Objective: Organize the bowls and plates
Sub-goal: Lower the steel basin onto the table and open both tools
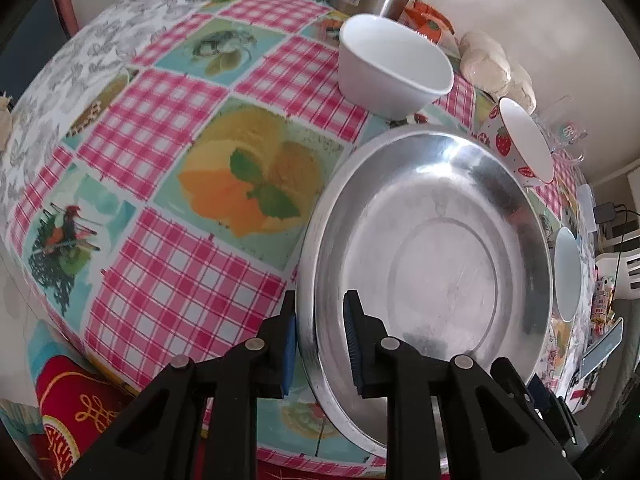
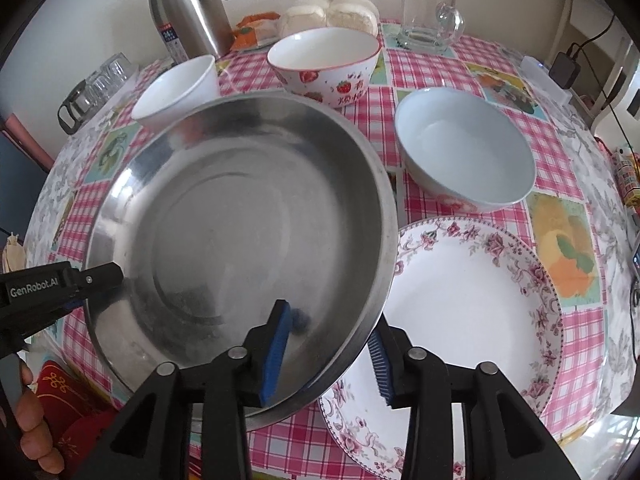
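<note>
A large steel plate (image 1: 440, 260) (image 2: 240, 220) lies on the checked tablecloth, its right edge over the left edge of a floral plate (image 2: 472, 308). My left gripper (image 1: 322, 344) straddles its left rim: the outer pad is beside the rim, the inner pad stands a little off the wall. My right gripper (image 2: 328, 356) straddles the right rim with a gap on both sides. Behind the plate stand a white bowl (image 1: 394, 68) (image 2: 176, 88), a strawberry bowl (image 1: 520, 140) (image 2: 324, 64) and a pale blue bowl (image 2: 464, 156) (image 1: 567, 274).
At the back stand a steel thermos (image 2: 184, 12), a bag of buns (image 2: 332, 12), a glass mug (image 2: 428, 16) and several glasses (image 2: 96, 84). A person's hand (image 2: 36, 420) holds the left gripper (image 2: 96, 286). A red cushion (image 1: 80, 404) sits below the near table edge.
</note>
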The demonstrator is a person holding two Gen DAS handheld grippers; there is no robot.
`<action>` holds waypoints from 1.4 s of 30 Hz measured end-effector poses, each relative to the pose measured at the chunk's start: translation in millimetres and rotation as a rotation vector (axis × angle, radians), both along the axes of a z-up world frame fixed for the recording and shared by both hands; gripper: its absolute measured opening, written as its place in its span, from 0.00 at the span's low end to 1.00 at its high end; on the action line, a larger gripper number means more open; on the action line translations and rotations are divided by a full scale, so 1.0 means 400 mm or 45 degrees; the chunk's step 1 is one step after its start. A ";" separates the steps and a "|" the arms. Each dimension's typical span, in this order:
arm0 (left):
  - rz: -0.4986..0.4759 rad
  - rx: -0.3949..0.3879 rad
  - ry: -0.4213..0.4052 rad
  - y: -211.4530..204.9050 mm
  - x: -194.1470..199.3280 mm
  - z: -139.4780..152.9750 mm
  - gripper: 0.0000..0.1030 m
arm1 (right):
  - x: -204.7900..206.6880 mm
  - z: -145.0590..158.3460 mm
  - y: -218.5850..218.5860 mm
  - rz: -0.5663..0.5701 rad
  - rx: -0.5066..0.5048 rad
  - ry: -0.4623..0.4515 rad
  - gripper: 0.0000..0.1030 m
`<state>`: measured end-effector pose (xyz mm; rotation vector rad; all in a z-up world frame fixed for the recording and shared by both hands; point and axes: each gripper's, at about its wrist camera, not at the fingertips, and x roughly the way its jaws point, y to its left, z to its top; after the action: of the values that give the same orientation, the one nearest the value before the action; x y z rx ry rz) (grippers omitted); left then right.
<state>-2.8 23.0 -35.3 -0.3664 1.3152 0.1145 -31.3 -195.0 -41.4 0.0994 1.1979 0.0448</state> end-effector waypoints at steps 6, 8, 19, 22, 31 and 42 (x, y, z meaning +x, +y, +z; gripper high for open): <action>-0.001 0.044 -0.049 -0.003 0.007 0.022 0.35 | -0.002 0.022 -0.004 -0.035 -0.015 -0.064 0.49; -0.001 0.064 -0.062 -0.002 0.010 0.028 0.41 | -0.004 0.029 -0.008 -0.051 -0.017 -0.085 0.53; -0.058 0.174 -0.140 -0.022 0.013 0.052 0.81 | -0.003 0.046 -0.028 -0.098 -0.015 -0.170 0.75; -0.085 0.206 -0.177 -0.033 0.012 0.062 0.89 | -0.007 0.052 -0.025 -0.093 -0.026 -0.196 0.81; -0.128 0.244 -0.240 -0.050 0.016 0.084 0.95 | -0.008 0.060 -0.022 -0.084 -0.051 -0.234 0.95; -0.210 0.305 -0.380 -0.087 0.009 0.121 0.96 | -0.009 0.063 -0.024 -0.085 -0.053 -0.258 1.00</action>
<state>0.8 -11.8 13.2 -0.0657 1.0179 0.0739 -34.8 -204.6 -16.2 0.0958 0.9920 -0.0277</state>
